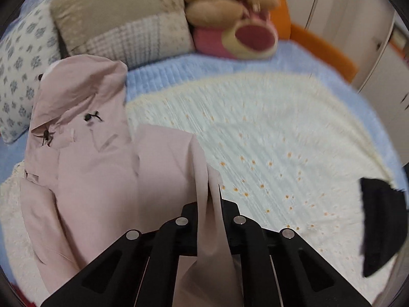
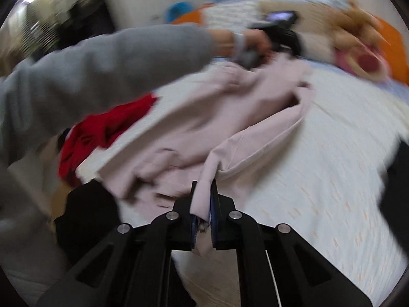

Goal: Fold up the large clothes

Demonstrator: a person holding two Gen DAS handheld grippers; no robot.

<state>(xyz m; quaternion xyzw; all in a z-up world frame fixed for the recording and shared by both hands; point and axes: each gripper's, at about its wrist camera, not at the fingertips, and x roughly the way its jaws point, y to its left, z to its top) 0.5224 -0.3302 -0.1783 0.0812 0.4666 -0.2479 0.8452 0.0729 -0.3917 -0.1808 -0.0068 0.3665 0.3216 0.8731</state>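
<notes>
Left wrist view shows my left gripper (image 1: 213, 197) clamped on a fold of the pink hooded jacket (image 1: 84, 158), the fabric pinched between the jaws and running back toward the camera. The rest of the jacket lies crumpled on the cream flowered blanket (image 1: 281, 140), hood toward the pillows (image 1: 120, 18), so I judge I'm lifting one edge to spread it flat before folding. My right gripper (image 2: 204, 199) is likewise closed on a strip of the same jacket (blurred, but cloth plainly sits between the pads). Across the bed, the grey sleeve (image 2: 89, 71) of the person carrying the rig reaches to the other gripper's handle. A red garment (image 2: 102, 133) waits near the jacket, and a plush bear (image 1: 230, 12) sits well apart by the pillows. Holding two points should let me pull the jacket taut.
</notes>
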